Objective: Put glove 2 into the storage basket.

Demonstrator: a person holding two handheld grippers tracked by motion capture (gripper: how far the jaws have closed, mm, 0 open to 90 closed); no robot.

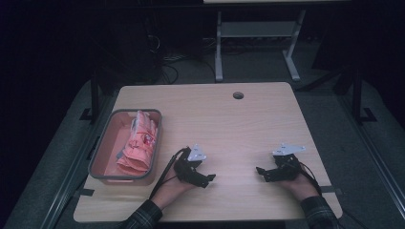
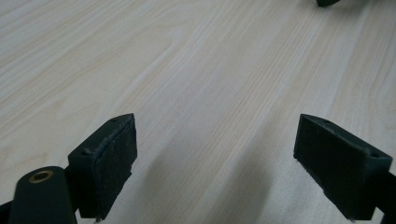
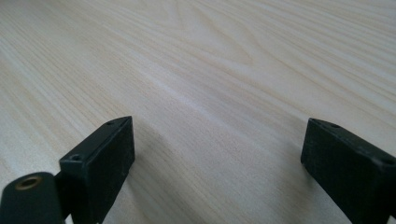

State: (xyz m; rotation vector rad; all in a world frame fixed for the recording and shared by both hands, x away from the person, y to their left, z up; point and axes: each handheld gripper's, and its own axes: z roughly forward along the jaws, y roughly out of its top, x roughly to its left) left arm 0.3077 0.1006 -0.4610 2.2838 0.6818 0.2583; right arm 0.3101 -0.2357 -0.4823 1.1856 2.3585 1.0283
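Two hand-held grippers resting low on a pale wooden table (image 1: 239,124), left gripper (image 1: 206,180) and right gripper (image 1: 261,172) well apart and pointing toward each other, jaws of both spread wide and empty, with an orange cloth (image 1: 138,145) lying in a grey-rimmed bin (image 1: 101,143) just left of the left gripper

Folded cloth (image 1: 138,143), perhaps gloves, in the bin (image 1: 102,148) at the table's (image 1: 239,124) left, left hand-held gripper (image 1: 208,180) just right.

From where I stand, nothing is readable: the packet (image 1: 138,143) in the tray (image 1: 125,178) at the frame's left shows only blurred markings.
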